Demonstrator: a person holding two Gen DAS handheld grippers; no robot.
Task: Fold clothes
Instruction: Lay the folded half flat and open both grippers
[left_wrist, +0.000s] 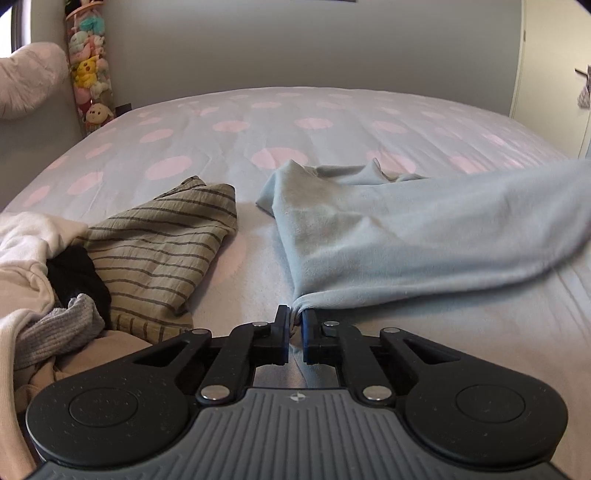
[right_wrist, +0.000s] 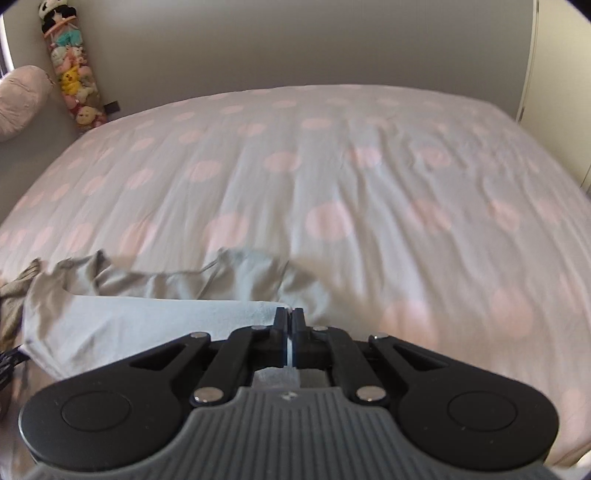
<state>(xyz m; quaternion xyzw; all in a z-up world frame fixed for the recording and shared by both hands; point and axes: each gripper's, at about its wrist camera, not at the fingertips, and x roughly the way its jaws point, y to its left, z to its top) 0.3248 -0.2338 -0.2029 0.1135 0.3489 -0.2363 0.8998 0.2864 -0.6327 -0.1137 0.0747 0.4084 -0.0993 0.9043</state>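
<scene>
Both claws clamped on blue garment (left_wrist: 406, 236)

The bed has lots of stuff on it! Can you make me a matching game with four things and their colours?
Things:
1. garment held by both grippers
2. striped cloth
3. bedsheet
4. knitted sock

Colours:
A. grey
B. pale with pink dots
C. light blue
D. olive with dark lines

Pairs: 1-C, 2-D, 3-B, 4-A
</scene>
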